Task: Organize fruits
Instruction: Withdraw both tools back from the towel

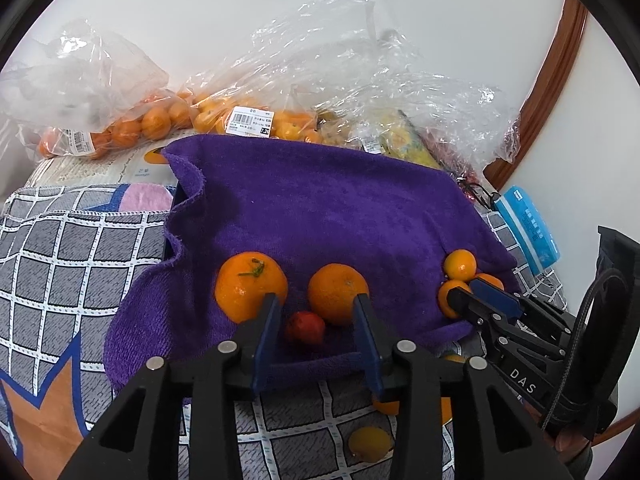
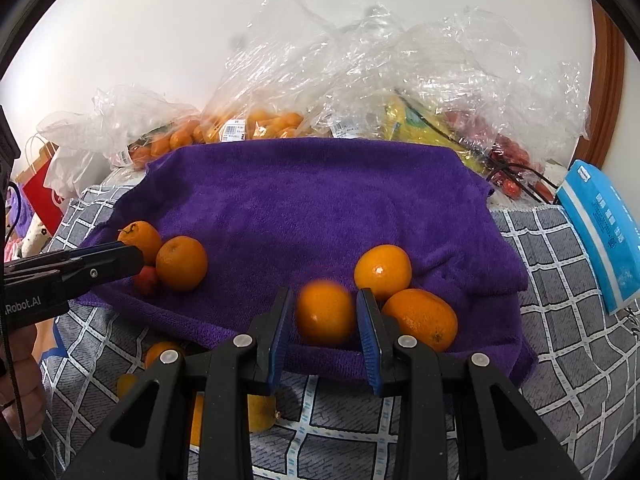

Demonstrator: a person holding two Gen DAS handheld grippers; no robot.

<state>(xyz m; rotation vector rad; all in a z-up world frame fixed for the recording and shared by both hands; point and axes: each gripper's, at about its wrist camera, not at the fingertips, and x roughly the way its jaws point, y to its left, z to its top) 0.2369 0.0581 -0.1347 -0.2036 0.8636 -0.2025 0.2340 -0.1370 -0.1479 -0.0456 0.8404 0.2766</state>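
Two large oranges (image 1: 251,286) (image 1: 338,294) lie on a purple towel (image 1: 320,216) just beyond the left hand-held gripper (image 1: 316,334), whose jaws stand spread and empty. Between those jaws, slightly nearer than the oranges, sits a small red fruit (image 1: 305,327), touching or nearly touching the orange to its right. At the towel's right edge, the right hand-held gripper (image 1: 466,294) reaches in among three smaller oranges. Behind the towel, clear plastic bags (image 1: 224,116) of fruit are heaped against the wall.

From the right wrist, the right hand-held gripper (image 2: 325,316) has one small orange (image 2: 325,312) directly between its spread fingers; the fruit looks blurred, and whether the blue pads (image 2: 366,320) touch it cannot be told, though a narrow gap seems to show on each side. Two more oranges (image 2: 383,272) (image 2: 420,318) lie just to the right, the nearer one touching the right finger. A blue packet (image 2: 600,236) lies on the checked cloth (image 2: 560,320) beyond.

The right hand is plainly the nearer one to this cluster: its orange lies dead ahead, centred, so closing rather than reaching appears to be the coming move. Other fruit (image 2: 260,412) rests on the cloth below the towel's front edge.
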